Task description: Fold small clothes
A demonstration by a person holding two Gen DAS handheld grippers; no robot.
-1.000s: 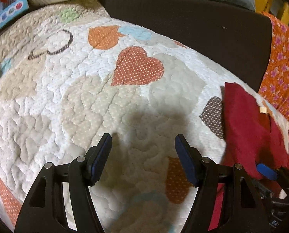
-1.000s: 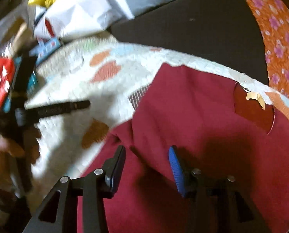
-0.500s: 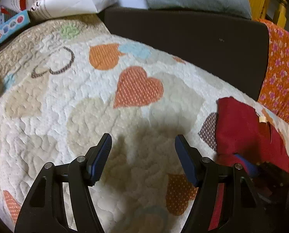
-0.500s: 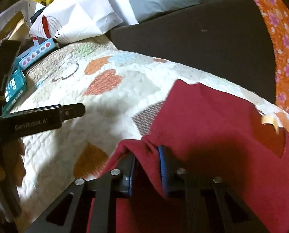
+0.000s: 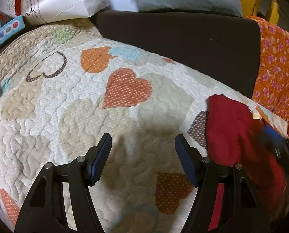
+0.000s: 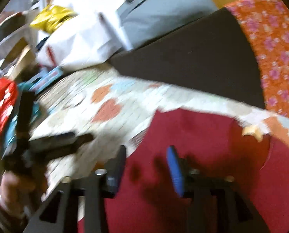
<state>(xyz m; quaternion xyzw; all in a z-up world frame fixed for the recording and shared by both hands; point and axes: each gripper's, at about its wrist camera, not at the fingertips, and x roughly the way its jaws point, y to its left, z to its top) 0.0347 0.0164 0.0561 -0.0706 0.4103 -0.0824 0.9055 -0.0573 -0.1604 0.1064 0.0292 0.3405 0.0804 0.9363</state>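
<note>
Jaws of the left gripper (image 5: 142,155) stand wide apart above the heart-patterned quilt (image 5: 97,104), gripping nothing. Those of the right gripper (image 6: 147,167) are also apart, hanging over the dark red garment (image 6: 202,139) with nothing between them; that view is motion-blurred. The garment lies on the quilt's right side, a small tan tag (image 6: 253,132) at its far edge. Beyond the quilt runs a dark cushion (image 5: 179,44), with orange floral fabric (image 5: 278,71) to its right and a white paper bag (image 5: 53,2) behind.
</note>
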